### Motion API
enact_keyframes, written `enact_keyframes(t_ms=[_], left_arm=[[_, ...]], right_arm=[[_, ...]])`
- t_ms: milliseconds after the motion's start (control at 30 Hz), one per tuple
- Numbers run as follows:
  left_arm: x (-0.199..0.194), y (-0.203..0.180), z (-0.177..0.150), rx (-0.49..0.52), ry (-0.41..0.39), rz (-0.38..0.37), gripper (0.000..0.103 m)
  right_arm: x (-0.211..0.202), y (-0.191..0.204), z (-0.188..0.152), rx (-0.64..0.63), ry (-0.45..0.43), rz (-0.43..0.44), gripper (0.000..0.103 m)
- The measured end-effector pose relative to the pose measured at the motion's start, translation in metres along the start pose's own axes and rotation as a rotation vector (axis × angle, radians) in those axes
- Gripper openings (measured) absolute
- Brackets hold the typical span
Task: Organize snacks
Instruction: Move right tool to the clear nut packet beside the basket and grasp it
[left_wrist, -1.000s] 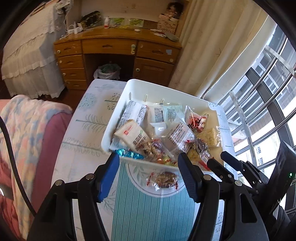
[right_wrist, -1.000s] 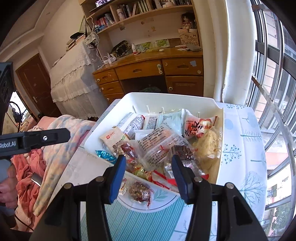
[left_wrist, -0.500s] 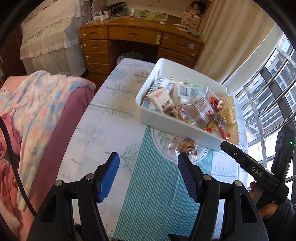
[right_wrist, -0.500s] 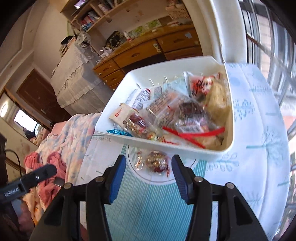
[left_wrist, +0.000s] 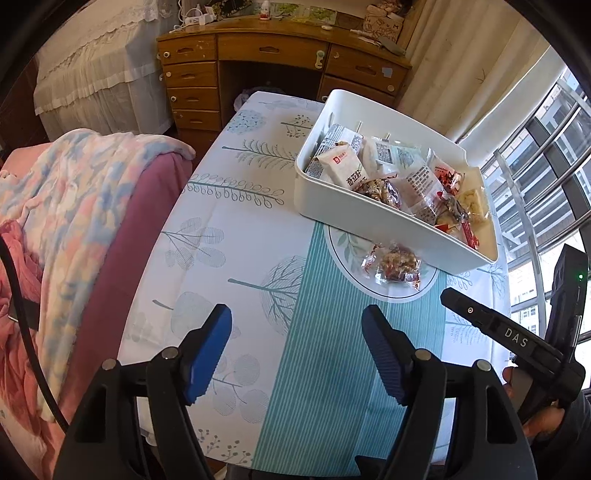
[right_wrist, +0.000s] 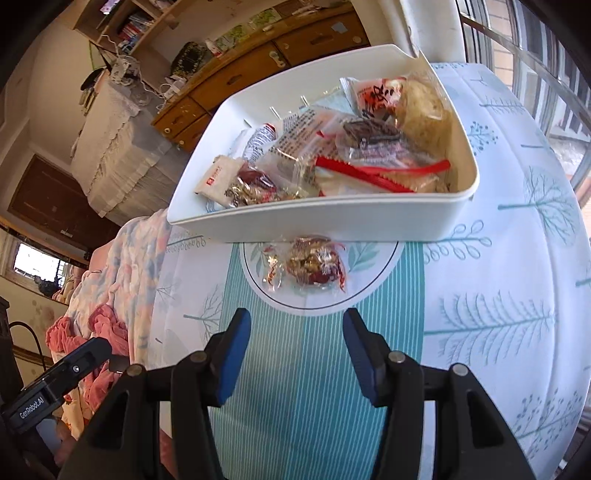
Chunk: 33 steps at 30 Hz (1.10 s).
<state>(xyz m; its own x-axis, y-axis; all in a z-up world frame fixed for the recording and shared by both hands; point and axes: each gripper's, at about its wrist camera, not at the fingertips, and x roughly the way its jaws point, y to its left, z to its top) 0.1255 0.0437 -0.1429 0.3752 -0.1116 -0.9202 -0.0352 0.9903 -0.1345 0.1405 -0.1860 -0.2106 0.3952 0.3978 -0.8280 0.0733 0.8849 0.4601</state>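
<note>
— Item: right gripper (right_wrist: 293, 345). Condition?
— Blue pads spread wide, nothing held. The left gripper (left_wrist: 297, 341) is likewise parted and bare, raised over the near edge of the table (left_wrist: 229, 206).

— Item: loose snack packet (right_wrist: 308, 264). Orientation?
— Laid flat, its long axis across the table, twisted ends to either side.

— Position?
— Recorded ahead of the right gripper's fingertips, apart from them, just beside the near wall of the white bin (right_wrist: 332, 216).

— Appearance?
— Clear wrapper, red crimped edges, brown nutty filling. The bin is filled with assorted packets.
</note>
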Motion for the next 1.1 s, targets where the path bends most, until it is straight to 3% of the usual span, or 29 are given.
enact_keyframes(t_ms=[133,533,800,1100], left_arm=[[0.008,0.007,0.005,0.049,0.027,-0.02,0.073],[0.032,0.016,0.03,0.262,0.107,-0.081,0.073],[0.048,0.025,0.043,0.389,0.153,-0.074,0.073],[0.066,0.045,0.052,0.459,0.204,-0.034,0.073]], right_arm=[[0.005,0.005,-0.007,0.054,-0.003,-0.041,0.07],[0.032,0.018,-0.022,0.19,-0.043,-0.176,0.07],[0.059,0.04,-0.021,0.118,-0.141,-0.302,0.07],[0.101,0.066,-0.011,-0.099,-0.225,-0.458,0.07]])
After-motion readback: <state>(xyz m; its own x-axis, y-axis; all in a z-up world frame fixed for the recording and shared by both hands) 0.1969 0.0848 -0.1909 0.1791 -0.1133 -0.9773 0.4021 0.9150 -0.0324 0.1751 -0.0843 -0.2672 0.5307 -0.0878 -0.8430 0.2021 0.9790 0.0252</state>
